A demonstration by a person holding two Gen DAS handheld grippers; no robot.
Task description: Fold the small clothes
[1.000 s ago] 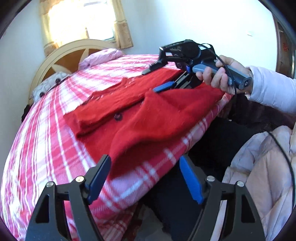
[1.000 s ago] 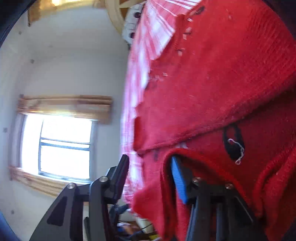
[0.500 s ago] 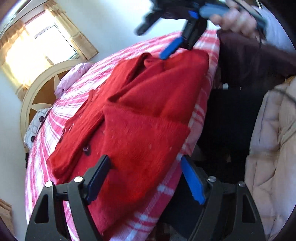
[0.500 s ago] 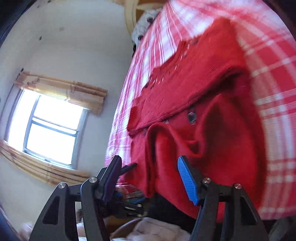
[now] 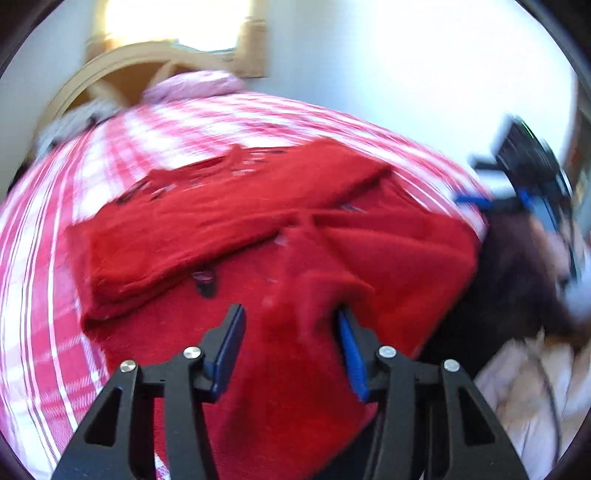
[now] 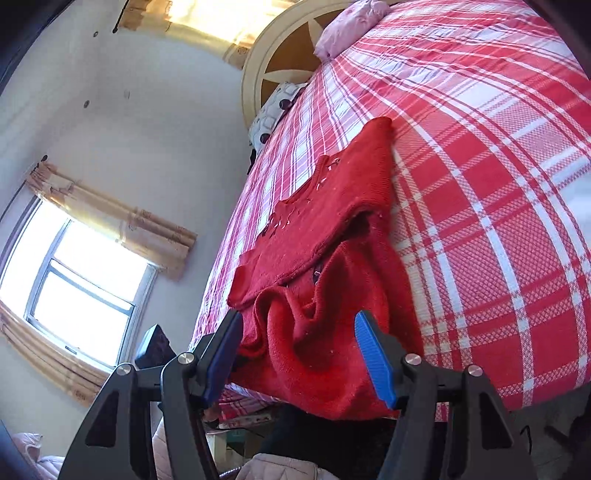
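Observation:
A red knitted sweater [image 5: 258, 221] lies on the red plaid bed [image 5: 44, 295], one sleeve folded across its body. Its near hem is bunched at the bed's edge. In the blurred left wrist view my left gripper [image 5: 293, 347] is over that hem. Its jaws are closing, with a raised fold of red cloth between them, draped against the right finger [image 5: 351, 354]. My right gripper [image 6: 299, 354] stands open just off the bed's edge, the rumpled hem of the sweater [image 6: 332, 221] beyond its fingers. The right gripper [image 5: 506, 206] also shows as a blur at the far right.
A round wooden headboard [image 6: 280, 48], a pink pillow [image 6: 351, 26] and a spotted pillow [image 6: 273, 110] are at the bed's far end. A curtained window [image 6: 74, 288] is on the left wall. A pale quilted jacket [image 5: 535, 387] lies below the bed's edge.
My left gripper has come in over the sweater's near hem and its jaws have narrowed around a fold. My right gripper has drawn back from the sweater to the bed's edge.

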